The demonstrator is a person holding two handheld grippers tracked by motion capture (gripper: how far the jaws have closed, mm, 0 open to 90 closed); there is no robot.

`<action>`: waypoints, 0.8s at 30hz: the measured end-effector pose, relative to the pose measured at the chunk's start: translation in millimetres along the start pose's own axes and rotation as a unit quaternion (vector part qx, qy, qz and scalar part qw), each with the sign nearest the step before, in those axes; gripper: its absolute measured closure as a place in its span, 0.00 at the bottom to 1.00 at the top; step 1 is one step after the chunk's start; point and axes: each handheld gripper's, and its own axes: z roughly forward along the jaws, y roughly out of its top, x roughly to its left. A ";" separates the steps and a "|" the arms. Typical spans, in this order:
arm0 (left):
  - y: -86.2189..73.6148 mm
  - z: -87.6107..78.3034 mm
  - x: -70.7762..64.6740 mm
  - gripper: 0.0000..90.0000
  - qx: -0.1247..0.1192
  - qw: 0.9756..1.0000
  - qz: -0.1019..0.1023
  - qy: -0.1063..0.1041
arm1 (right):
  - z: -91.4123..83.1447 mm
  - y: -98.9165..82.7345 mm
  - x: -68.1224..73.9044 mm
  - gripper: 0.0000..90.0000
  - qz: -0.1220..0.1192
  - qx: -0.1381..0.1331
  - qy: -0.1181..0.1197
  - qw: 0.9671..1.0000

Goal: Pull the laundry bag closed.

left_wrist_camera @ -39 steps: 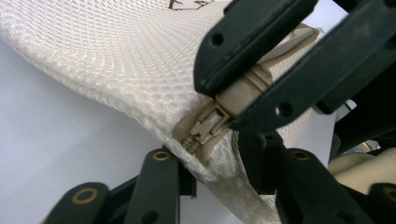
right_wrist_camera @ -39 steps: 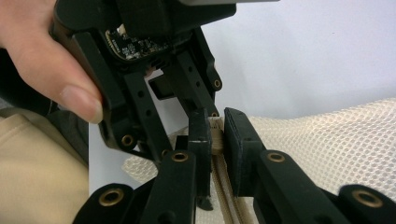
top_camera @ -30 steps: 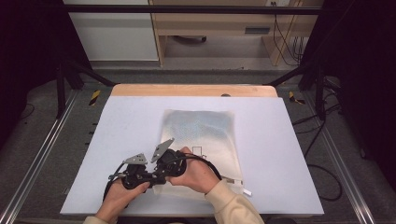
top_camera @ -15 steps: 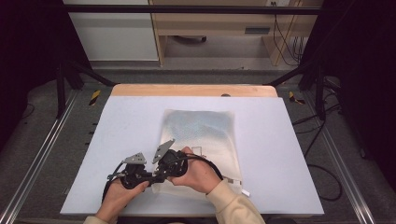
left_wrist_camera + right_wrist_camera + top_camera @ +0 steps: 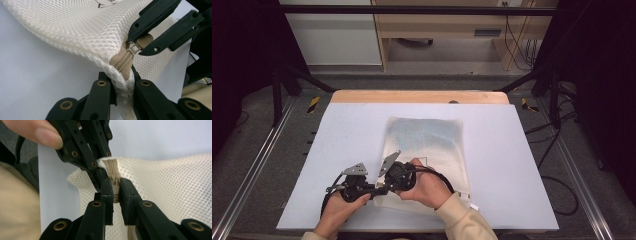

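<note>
A white mesh bag (image 5: 427,140) lies flat on the table, its near left corner lifted between both grippers. My left gripper (image 5: 122,81) is shut on that corner of the bag (image 5: 82,27), right at the end of the beige zipper (image 5: 122,62). My right gripper (image 5: 115,186) is shut on the zipper pull (image 5: 114,180), a finger's width from the left gripper's jaws. In the high view the left gripper (image 5: 374,190) and right gripper (image 5: 385,187) meet tip to tip at the bag's near left corner. A thumb (image 5: 37,132) rests on the left gripper.
The white table top (image 5: 512,150) has a wooden strip (image 5: 419,96) along its far edge. Metal rails (image 5: 252,170) run down both sides, and cables (image 5: 557,190) lie on the floor at the right. A beige sleeve (image 5: 462,220) comes in over the near edge.
</note>
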 end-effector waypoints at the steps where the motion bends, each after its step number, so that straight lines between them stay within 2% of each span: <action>1: 0.0 0.1 -0.1 0.95 -0.001 1.000 -0.001 -0.001 | 0.4 -1.4 -1.3 0.91 -0.005 0.002 0.002 1.000; 7: -0.2 -0.2 -0.9 0.95 0.001 1.000 0.003 -0.003 | -0.4 -12.4 -5.5 0.91 0.005 0.017 -0.003 1.000; 10: -0.3 1.7 -3.4 0.95 0.005 1.000 0.007 -0.003 | -2.5 -19.1 -7.5 0.91 0.016 0.013 0.002 1.000; 24: -0.3 6.7 -9.1 0.95 0.014 1.000 0.019 -0.008 | -6.2 -30.7 -9.6 0.91 0.027 0.017 0.008 0.999</action>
